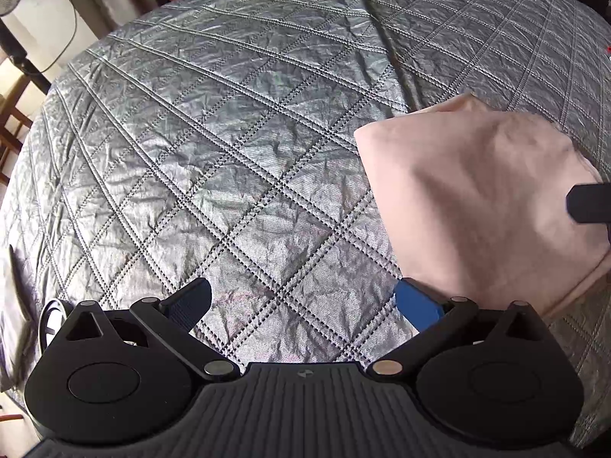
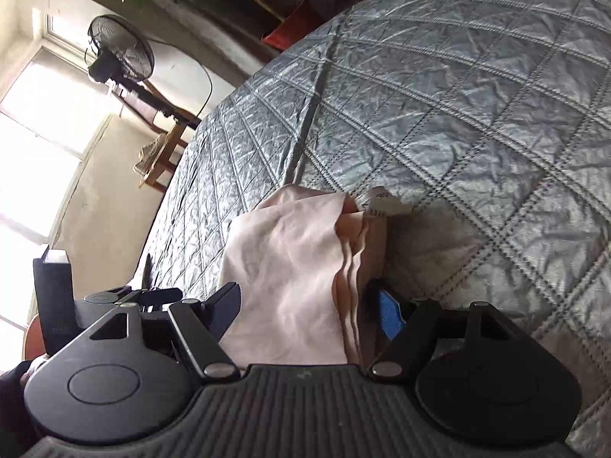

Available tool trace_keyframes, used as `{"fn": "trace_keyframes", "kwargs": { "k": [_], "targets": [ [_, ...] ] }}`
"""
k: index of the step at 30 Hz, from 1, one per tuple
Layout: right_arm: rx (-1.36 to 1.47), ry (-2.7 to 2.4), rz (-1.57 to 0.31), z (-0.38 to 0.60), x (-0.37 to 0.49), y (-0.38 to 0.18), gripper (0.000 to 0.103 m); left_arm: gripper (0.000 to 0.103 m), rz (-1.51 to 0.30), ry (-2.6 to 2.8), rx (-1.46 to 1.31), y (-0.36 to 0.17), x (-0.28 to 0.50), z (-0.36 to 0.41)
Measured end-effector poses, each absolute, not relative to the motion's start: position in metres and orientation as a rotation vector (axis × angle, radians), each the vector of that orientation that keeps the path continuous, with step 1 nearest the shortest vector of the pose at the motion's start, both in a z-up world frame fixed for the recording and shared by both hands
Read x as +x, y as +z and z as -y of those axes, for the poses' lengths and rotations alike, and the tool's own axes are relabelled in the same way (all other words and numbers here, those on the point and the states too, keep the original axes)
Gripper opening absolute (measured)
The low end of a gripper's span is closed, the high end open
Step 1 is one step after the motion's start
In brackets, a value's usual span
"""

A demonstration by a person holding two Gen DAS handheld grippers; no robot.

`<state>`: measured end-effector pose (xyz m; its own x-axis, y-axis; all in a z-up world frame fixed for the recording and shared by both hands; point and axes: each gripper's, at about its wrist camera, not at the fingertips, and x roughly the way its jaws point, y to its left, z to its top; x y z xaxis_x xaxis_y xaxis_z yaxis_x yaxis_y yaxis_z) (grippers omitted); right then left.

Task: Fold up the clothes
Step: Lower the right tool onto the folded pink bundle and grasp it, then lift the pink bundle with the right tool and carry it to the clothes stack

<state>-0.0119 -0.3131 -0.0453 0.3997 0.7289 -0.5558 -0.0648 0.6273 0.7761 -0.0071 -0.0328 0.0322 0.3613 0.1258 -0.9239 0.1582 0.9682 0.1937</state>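
A pale pink garment (image 1: 477,198) lies folded into a thick bundle on the grey quilted bedspread (image 1: 229,133). In the left wrist view it sits to the right, beside my left gripper (image 1: 301,301), which is open and empty over bare quilt. In the right wrist view the garment (image 2: 298,267) lies between the fingers of my right gripper (image 2: 305,309), its layered edges and a white label (image 2: 382,202) showing. The jaws stand wide around the cloth, not closed on it. A tip of the right gripper (image 1: 590,202) shows at the left wrist view's right edge.
The bedspread covers a wide bed. A standing fan (image 2: 118,53), a wooden chair (image 2: 164,152) and a bright window (image 2: 34,122) stand beyond the bed's left edge. A red box (image 2: 294,26) lies past the far edge.
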Motion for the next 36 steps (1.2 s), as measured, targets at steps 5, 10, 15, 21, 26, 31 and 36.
{"fn": "trace_keyframes", "kwargs": {
  "k": [5,10,15,21,26,31,36],
  "targets": [
    [0.866,0.644,-1.057,0.304,-0.004,-0.054,0.042,0.103,-1.207,-0.027,0.243,0.031,-0.007,0.029],
    [0.658,0.561,-1.059,0.302,-0.002,-0.041,0.029,0.103,-1.198,-0.028,0.256,0.031,-0.008,0.03],
    [0.559,0.596,-1.104,0.285,0.006,-0.031,0.033,0.103,-1.195,-0.025,0.264,0.033,-0.006,0.028],
    [0.793,0.687,-1.139,0.28,0.015,-0.049,0.067,0.103,-1.196,-0.02,0.26,0.032,-0.005,0.03],
    [0.634,0.607,-1.139,0.273,0.006,-0.043,0.018,0.103,-1.192,-0.014,0.269,0.032,-0.006,0.031],
    [0.747,0.589,-1.12,0.279,-0.007,-0.046,0.016,0.103,-1.227,-0.012,0.225,0.033,0.0,0.025],
    [1.006,0.53,-0.985,0.305,-0.04,-0.042,0.015,0.101,-1.221,-0.034,0.131,0.045,0.007,0.017]
  ]
}}
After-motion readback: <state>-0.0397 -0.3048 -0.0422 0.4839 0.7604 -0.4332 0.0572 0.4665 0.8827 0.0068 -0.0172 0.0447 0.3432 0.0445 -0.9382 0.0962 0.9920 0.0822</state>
